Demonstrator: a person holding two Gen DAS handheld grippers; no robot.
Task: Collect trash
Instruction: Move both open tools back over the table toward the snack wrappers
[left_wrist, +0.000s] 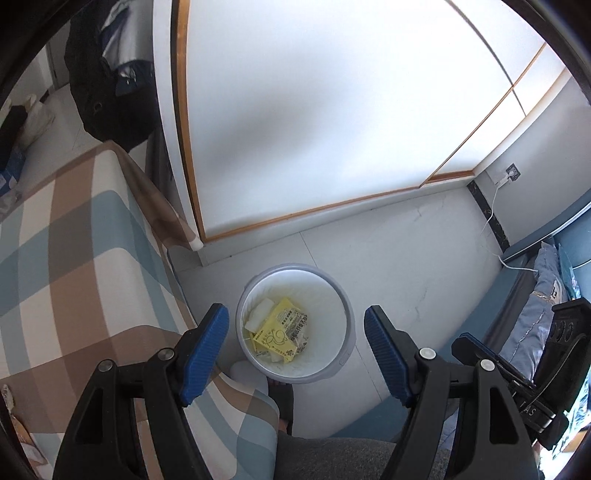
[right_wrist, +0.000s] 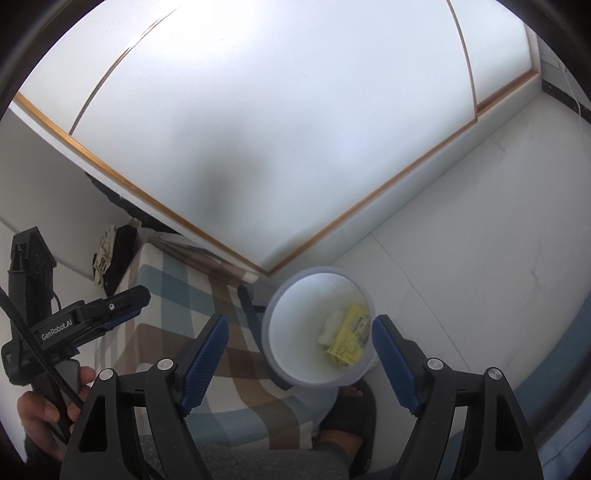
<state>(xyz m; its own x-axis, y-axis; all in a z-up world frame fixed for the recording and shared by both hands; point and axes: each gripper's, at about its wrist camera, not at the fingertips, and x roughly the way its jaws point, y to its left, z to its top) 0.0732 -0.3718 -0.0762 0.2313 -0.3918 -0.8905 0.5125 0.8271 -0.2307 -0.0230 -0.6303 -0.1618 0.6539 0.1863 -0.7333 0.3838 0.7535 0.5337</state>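
Both grippers, left (left_wrist: 293, 354) and right (right_wrist: 299, 363), hang over the bin (left_wrist: 349, 325) with fingers spread and empty, so lift clear of its rim before seeking more trash.

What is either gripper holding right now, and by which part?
Nothing. The left gripper and right gripper are both open and empty above the white bin, where the yellow wrapper lies.

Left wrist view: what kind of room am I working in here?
Probably a bedroom. A bed with a checked sheet sits beside a white sliding-door wardrobe, with a small bin on the tiled floor and pillows on the right.
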